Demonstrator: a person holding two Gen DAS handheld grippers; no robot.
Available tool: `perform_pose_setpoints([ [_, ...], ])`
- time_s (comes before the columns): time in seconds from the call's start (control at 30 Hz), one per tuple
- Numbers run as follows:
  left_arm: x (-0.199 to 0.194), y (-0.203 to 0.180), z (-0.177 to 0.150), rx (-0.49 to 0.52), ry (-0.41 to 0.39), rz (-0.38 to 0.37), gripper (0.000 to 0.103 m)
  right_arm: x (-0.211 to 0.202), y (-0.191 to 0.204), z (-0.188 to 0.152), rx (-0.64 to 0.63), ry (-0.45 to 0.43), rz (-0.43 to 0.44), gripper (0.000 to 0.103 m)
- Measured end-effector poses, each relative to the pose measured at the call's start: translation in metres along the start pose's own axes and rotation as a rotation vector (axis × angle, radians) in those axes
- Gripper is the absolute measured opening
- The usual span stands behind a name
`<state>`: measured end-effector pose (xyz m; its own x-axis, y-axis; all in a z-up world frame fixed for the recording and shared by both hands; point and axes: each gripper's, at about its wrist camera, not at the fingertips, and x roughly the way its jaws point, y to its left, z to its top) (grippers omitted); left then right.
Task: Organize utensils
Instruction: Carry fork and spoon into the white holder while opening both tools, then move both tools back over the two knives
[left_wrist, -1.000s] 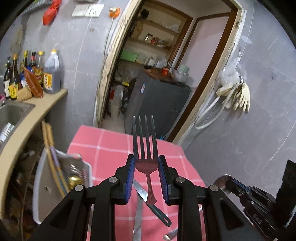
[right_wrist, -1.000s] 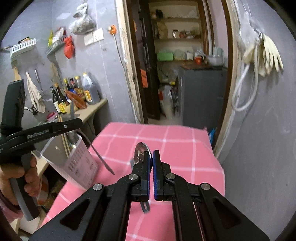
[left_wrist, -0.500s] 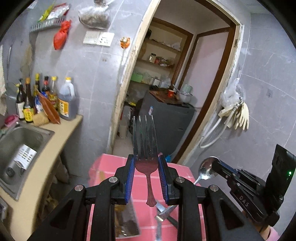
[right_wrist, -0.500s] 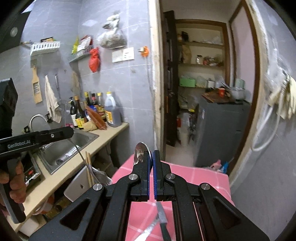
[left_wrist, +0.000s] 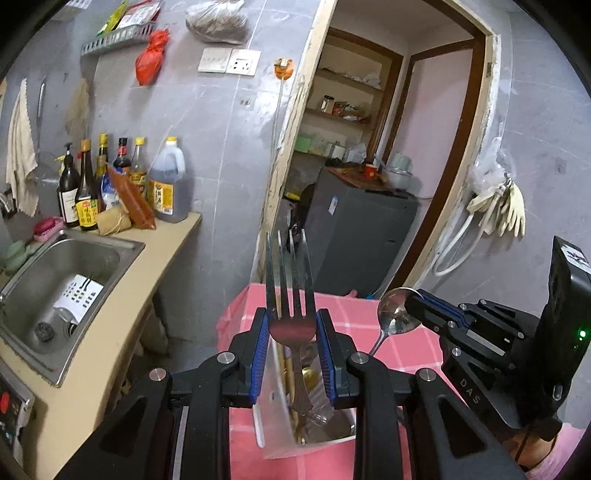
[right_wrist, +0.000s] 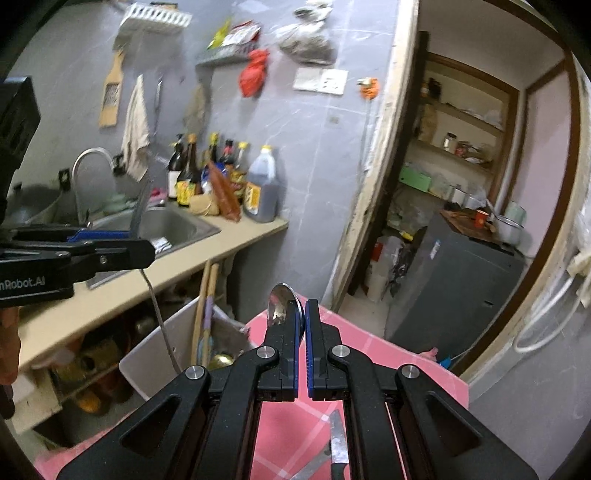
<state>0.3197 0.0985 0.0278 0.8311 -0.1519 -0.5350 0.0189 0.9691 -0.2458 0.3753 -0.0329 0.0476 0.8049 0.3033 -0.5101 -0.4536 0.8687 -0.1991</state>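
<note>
Fork, tines up, clamped at its neck between the blue pads of the left gripper, above a white utensil holder on the pink checked tablecloth. Spoon pinched edge-on in the nearly closed right gripper. Knife flat on the cloth below.

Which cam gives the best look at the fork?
Left wrist: the fork stands upright between the left gripper's blue pads, tines and handle both clear. The right wrist view catches it only side-on, a thin blurred line through that gripper.
</note>
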Motion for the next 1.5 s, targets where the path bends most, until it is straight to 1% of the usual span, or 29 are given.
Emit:
perform_pose_setpoints([
  [0.3, 0.010, 0.005, -0.016, 0.024, 0.036, -0.011, 0.024, 0.010, 0.012, -0.011, 0.001, 0.046, 0.067, 0.003],
  [0.5, 0.019, 0.015, -0.023, -0.048, 0.102, -0.048, 0.024, 0.014, 0.003, -0.021, 0.060, 0.091, 0.111, 0.005],
  [0.57, 0.021, 0.017, -0.026, -0.060, 0.117, -0.057, 0.024, 0.016, 0.000, -0.024, 0.088, 0.102, 0.139, 0.008],
  [0.7, 0.021, 0.020, -0.026, -0.078, 0.130, -0.075, 0.024, 0.018, -0.009, -0.032, 0.153, 0.116, 0.189, 0.009],
  [0.77, 0.020, 0.022, -0.026, -0.090, 0.130, -0.097, 0.027, 0.018, -0.012, -0.034, 0.177, 0.112, 0.207, 0.011],
  [0.9, 0.015, 0.024, -0.023, -0.106, 0.114, -0.090, 0.031, 0.016, -0.020, -0.038, 0.223, 0.103, 0.215, 0.017],
  [0.93, 0.013, 0.025, -0.022, -0.112, 0.109, -0.089, 0.035, 0.015, -0.022, -0.038, 0.234, 0.099, 0.214, 0.019],
  [0.97, 0.010, 0.025, -0.022, -0.118, 0.100, -0.088, 0.039, 0.012, -0.025, -0.040, 0.247, 0.090, 0.208, 0.023],
  [1.0, 0.008, 0.025, -0.021, -0.121, 0.091, -0.088, 0.041, 0.009, -0.029, -0.041, 0.262, 0.078, 0.199, 0.030],
  [1.03, 0.005, 0.024, -0.021, -0.122, 0.081, -0.088, 0.044, 0.005, -0.031, -0.042, 0.274, 0.067, 0.192, 0.034],
  [1.1, 0.000, 0.021, -0.020, -0.116, 0.056, -0.086, 0.050, -0.006, -0.040, -0.046, 0.309, 0.030, 0.167, 0.046],
  [1.13, -0.004, 0.019, -0.020, -0.108, 0.037, -0.081, 0.056, -0.010, -0.043, -0.047, 0.321, 0.017, 0.158, 0.049],
  [1.17, -0.009, 0.014, -0.020, -0.097, 0.013, -0.075, 0.062, -0.017, -0.047, -0.049, 0.338, -0.005, 0.143, 0.055],
  [1.2, -0.012, 0.010, -0.020, -0.088, -0.008, -0.075, 0.065, -0.022, -0.052, -0.050, 0.351, -0.024, 0.134, 0.061],
  [1.23, -0.015, 0.007, -0.020, -0.082, -0.025, -0.074, 0.071, -0.027, -0.055, -0.050, 0.359, -0.039, 0.126, 0.064],
  [1.27, -0.019, 0.002, -0.021, -0.071, -0.049, -0.065, 0.081, -0.032, -0.058, -0.051, 0.377, -0.051, 0.111, 0.071],
  [1.3, -0.022, -0.002, -0.022, -0.063, -0.069, -0.052, 0.084, -0.040, -0.063, -0.053, 0.394, -0.077, 0.093, 0.077],
  [1.33, -0.024, -0.005, -0.022, -0.060, -0.087, -0.047, 0.087, -0.045, -0.068, -0.054, 0.406, -0.091, 0.089, 0.079],
  [1.4, -0.029, -0.014, -0.023, -0.051, -0.118, -0.051, 0.090, -0.057, -0.077, -0.058, 0.434, -0.129, 0.071, 0.092],
  [1.47, -0.031, -0.023, -0.024, -0.038, -0.139, -0.043, 0.099, -0.069, -0.084, -0.061, 0.450, -0.160, 0.051, 0.099],
  [1.5, -0.033, -0.028, -0.025, -0.030, -0.155, -0.033, 0.100, -0.074, -0.088, -0.064, 0.456, -0.178, 0.042, 0.102],
])
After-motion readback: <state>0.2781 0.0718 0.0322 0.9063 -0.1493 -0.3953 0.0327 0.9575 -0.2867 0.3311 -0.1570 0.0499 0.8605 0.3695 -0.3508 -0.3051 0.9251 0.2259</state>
